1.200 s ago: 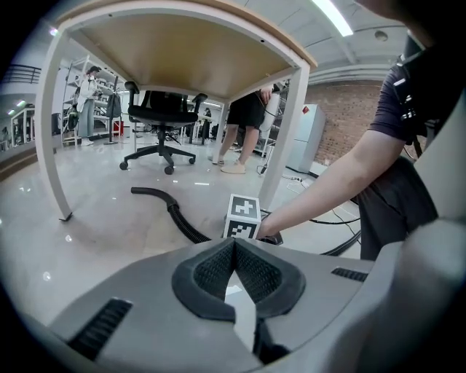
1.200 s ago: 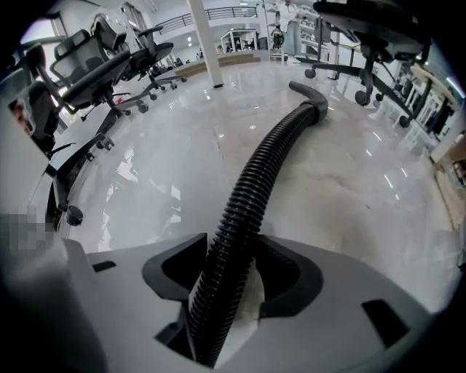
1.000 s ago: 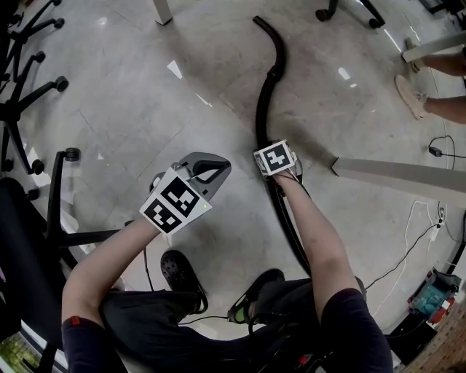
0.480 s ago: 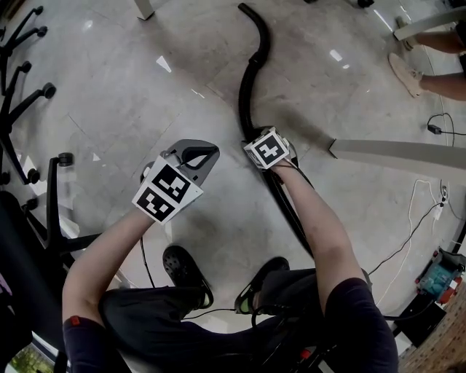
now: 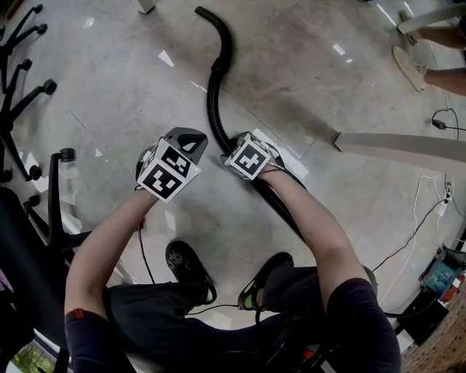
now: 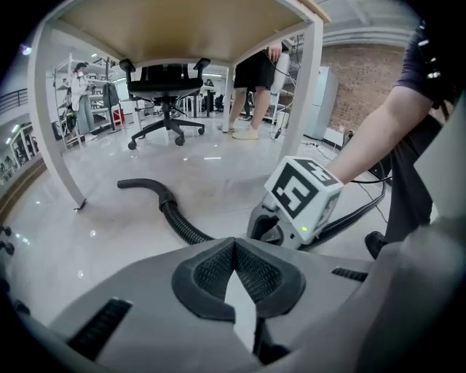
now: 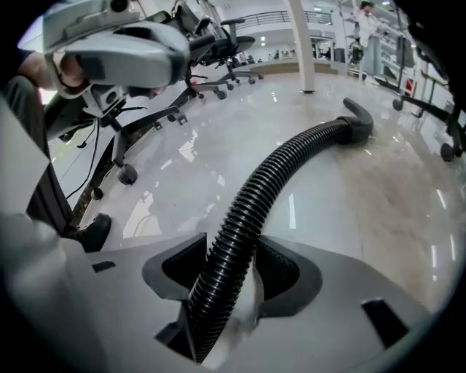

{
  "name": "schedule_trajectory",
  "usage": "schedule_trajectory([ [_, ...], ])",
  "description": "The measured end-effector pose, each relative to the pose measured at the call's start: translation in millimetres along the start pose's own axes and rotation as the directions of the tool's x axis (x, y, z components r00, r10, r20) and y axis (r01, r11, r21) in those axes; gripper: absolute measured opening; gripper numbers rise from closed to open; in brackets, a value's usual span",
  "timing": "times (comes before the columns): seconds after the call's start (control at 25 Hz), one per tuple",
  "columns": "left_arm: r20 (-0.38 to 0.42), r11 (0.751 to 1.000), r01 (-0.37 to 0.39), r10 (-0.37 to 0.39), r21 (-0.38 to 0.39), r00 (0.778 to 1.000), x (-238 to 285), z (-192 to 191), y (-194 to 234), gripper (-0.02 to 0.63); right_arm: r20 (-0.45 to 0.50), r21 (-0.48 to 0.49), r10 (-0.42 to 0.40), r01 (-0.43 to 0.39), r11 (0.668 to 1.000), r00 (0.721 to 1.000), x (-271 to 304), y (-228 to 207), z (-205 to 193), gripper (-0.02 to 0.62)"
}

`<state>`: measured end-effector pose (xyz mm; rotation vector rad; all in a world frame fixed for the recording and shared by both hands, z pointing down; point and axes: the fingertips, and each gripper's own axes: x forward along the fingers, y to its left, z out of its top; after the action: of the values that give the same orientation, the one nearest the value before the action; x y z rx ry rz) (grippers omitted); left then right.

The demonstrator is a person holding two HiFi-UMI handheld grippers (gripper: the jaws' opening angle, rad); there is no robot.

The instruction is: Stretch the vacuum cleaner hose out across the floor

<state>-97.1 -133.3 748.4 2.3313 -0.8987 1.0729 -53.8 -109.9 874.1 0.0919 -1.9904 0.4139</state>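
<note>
The black ribbed vacuum hose lies on the pale floor, curving from its rigid end at the top down to my right gripper. From there it runs on toward the person's legs. In the right gripper view the hose passes between the pads, and the right gripper is shut on it. My left gripper hovers just left of the hose, shut with nothing between its pads. The left gripper view shows the left gripper closed, the hose ahead and the right gripper beside it.
Office chair bases stand at the left. A table leg lies across the right, with cables beyond it. Another person's feet are at the upper right. The person's own shoes are close below the grippers.
My right gripper has moved left and farther out with the hose in it, and the hose's far end has swung to the left. The left gripper has shifted slightly outward, still shut.
</note>
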Motion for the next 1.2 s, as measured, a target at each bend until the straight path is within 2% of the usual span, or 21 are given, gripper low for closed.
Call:
schedule_trajectory([
  [0.12, -0.027, 0.999, -0.036, 0.036, 0.010, 0.999, 7, -6, 14, 0.006, -0.005, -0.118, 0.044, -0.044, 0.992, 0.999, 10, 33, 12, 0.201],
  [0.4, -0.112, 0.998, -0.053, 0.051, -0.021, 0.992, 15, -44, 33, 0.007, -0.056, -0.266, 0.098, -0.109, 0.958, 0.994, 21, 66, 12, 0.201],
  [0.6, -0.155, 0.997, -0.050, 0.058, 0.057, 0.986, 34, -54, 39, 0.006, -0.084, -0.345, 0.129, -0.150, 0.927, 0.988, 23, 80, 12, 0.201],
  [0.84, -0.251, 0.986, -0.032, 0.072, 0.161, 0.965, 65, -78, 46, 0.006, -0.140, -0.448, 0.078, -0.133, 0.884, 0.987, 23, 78, 7, 0.206],
  [0.96, -0.317, 0.978, -0.047, 0.110, 0.202, 0.942, 76, -96, 64, 0.006, -0.142, -0.458, 0.057, -0.116, 0.881, 0.988, 22, 75, 5, 0.206],
  [1.12, -0.320, 0.980, -0.082, 0.138, 0.183, 0.937, 81, -100, 80, 0.006, -0.142, -0.436, 0.020, -0.080, 0.896, 0.990, 21, 66, -1, 0.206],
  [1.2, -0.332, 0.972, -0.109, 0.176, 0.210, 0.927, 81, -101, 91, 0.006, -0.133, -0.413, 0.002, -0.057, 0.909, 0.991, 20, 61, -1, 0.206],
])
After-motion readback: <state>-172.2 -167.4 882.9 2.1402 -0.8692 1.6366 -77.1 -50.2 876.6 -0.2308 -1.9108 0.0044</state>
